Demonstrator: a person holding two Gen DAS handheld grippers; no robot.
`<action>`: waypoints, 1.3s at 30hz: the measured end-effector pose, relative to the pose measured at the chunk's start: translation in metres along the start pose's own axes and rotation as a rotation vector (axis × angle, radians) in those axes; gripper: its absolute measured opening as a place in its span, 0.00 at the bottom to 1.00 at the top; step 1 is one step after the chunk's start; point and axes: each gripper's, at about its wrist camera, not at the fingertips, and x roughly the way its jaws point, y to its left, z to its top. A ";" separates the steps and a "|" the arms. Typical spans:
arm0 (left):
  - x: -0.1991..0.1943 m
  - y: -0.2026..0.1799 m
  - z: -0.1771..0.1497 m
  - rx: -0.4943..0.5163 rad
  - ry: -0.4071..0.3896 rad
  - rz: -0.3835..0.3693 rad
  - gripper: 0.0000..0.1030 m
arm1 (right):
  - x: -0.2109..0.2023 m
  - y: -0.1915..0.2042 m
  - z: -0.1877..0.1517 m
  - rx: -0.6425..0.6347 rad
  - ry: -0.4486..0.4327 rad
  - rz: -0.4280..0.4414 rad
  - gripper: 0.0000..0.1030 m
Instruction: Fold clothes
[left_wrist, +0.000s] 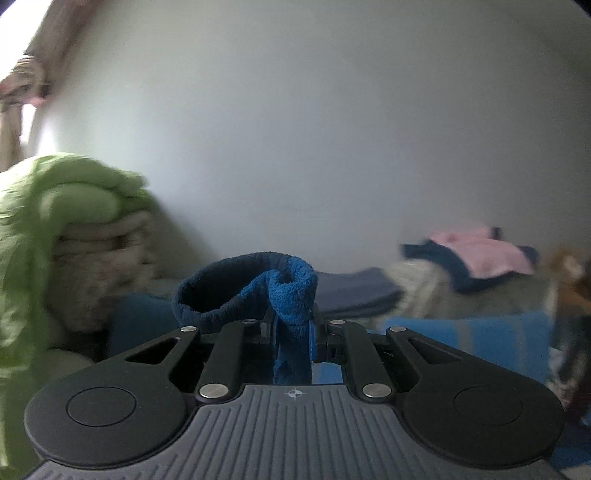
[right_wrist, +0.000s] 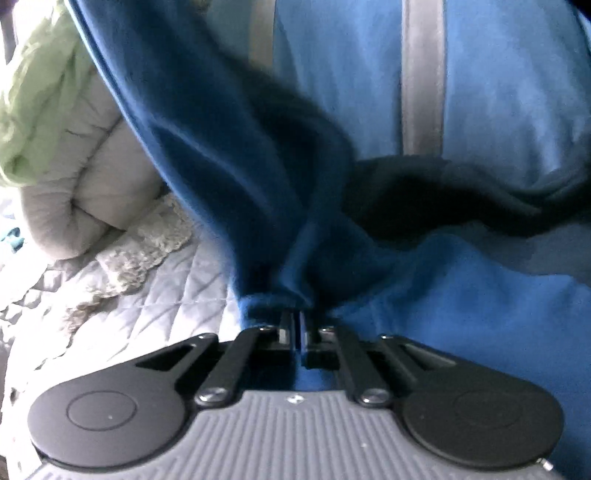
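Gripping a bunched fold of blue fleece garment (left_wrist: 291, 295), the left gripper (left_wrist: 293, 332) has its jaws closed on the fabric, which rises above the fingertips in a rounded loop and also hangs down between the finger linkages toward the camera. In the left wrist view the background is blurred: a green blanket (left_wrist: 55, 192) sits on top of a stack of beige bedding (left_wrist: 107, 251) at the left, a folded grey-blue cloth (left_wrist: 351, 291) lies just behind the gripped fabric, and further right a pink garment (left_wrist: 480, 251) rests on a dark blue garment (left_wrist: 436, 254), all against a plain white wall (left_wrist: 295, 110). The right gripper (right_wrist: 298, 317) is likewise clenched on the same blue fleece garment (right_wrist: 229, 155), pinching a gathered edge at its fingertips; from there the cloth stretches upward and to the left in taut folds, and a broader part spreads to the right. A paler blue section with grey stripes (right_wrist: 421, 74) fills the upper right of that view. To the left of the garment lies a white quilted bedspread (right_wrist: 110, 295), with a rolled grey pillow or duvet (right_wrist: 85, 184) on it and the green blanket (right_wrist: 40, 99) above that.
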 end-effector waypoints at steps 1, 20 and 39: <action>0.002 -0.011 -0.001 0.016 0.008 -0.017 0.14 | 0.002 0.002 0.000 -0.002 0.003 -0.010 0.05; 0.065 -0.193 -0.083 0.172 0.180 -0.280 0.14 | -0.291 -0.126 -0.074 0.062 -0.198 -0.335 1.00; 0.070 -0.256 -0.280 0.185 0.559 -0.320 0.64 | -0.381 -0.215 -0.124 0.470 -0.257 -0.613 1.00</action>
